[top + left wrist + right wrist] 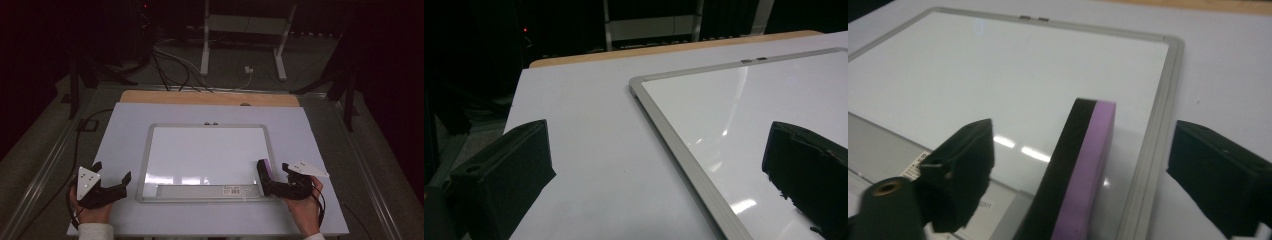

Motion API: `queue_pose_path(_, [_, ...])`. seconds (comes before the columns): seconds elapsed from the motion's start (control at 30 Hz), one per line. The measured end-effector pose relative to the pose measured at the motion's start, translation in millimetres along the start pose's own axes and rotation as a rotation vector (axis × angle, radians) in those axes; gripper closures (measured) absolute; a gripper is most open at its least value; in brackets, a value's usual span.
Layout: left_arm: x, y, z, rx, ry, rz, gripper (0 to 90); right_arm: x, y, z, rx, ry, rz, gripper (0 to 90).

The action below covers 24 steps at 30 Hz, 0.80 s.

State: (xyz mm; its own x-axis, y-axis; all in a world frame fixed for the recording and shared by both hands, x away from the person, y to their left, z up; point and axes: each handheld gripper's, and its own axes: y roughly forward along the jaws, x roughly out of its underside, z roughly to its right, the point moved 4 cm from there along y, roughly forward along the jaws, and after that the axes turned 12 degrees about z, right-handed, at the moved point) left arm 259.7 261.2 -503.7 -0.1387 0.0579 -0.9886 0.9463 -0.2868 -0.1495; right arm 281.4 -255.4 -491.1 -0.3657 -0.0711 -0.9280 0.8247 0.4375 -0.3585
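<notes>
A whiteboard (pixel 207 147) in a silver frame lies flat at the middle of the white table (pixel 125 130). On its near right corner an eraser (pixel 264 171), black on one side and purple on the other, stands on its long edge. My right gripper (pixel 275 176) is open around the eraser. In the right gripper view the eraser (pixel 1093 165) stands between the two jaws of my right gripper (pixel 1083 145), with a gap on each side. My left gripper (pixel 112 171) rests open at the board's near left corner, and the left gripper view shows my left gripper (pixel 659 145) with nothing between its jaws, straddling the whiteboard's frame (pixel 674 140).
A grey tray strip with a barcode label (pixel 200 190) runs along the board's near edge. A wooden strip (pixel 210 97) borders the table's far edge. Beyond it, cables (pixel 170 67) and a white stand's legs (pixel 205 50) lie on the dark floor.
</notes>
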Motion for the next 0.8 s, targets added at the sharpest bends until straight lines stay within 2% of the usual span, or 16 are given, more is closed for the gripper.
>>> queue_pose_path(0.3, [-0.8, -0.6, -0.2, 0.003, 0.004, 0.004, 0.6, -7.1, -11.6, 14.5, 0.024, -0.015, 0.087, 3.8])
queue_pose_path(0.47, [-1.5, -1.1, -0.3, 0.001, 0.001, 0.011, 0.6, -9.6, -20.8, 26.4, 0.019, 0.009, 0.142, 2.1])
queue_pose_path(0.8, [-4.1, -3.9, -1.3, 0.008, -0.002, 0.027, 0.6, -5.4, -34.7, 45.7, 0.075, -0.012, 0.212, 2.1])
